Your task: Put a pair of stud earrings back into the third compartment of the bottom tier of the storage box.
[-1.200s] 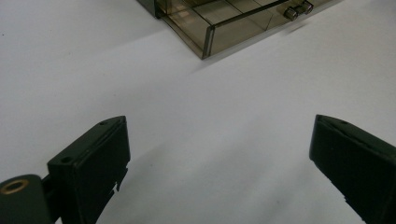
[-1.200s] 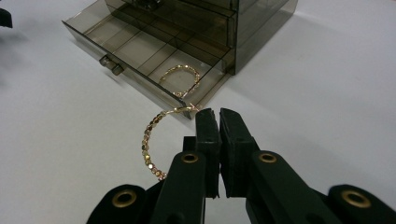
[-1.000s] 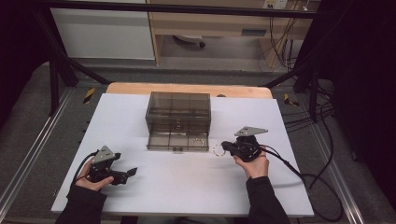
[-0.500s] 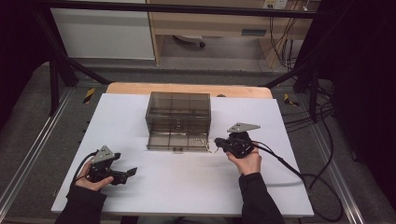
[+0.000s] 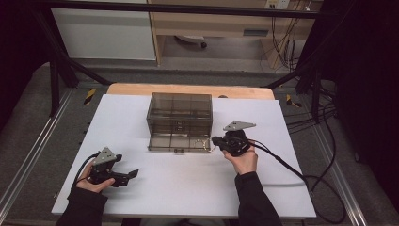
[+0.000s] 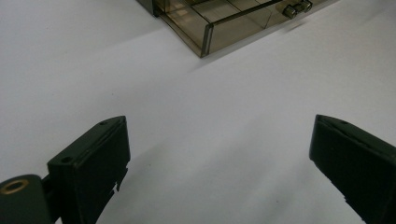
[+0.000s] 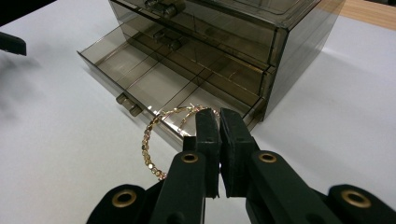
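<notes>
I count one smoked-plastic drawer box (image 5: 179, 117) on the white table (image 5: 155, 188), bottom drawer (image 7: 154, 84) pulled out, and one gold bracelet (image 7: 154, 140). My right gripper (image 7: 218, 116) is clamped on that bracelet, just at the open drawer's front corner. My left gripper (image 6: 219, 154) rests well apart, jaws wide and empty. The drawer's contents are hard to make out through the tinted walls.
</notes>
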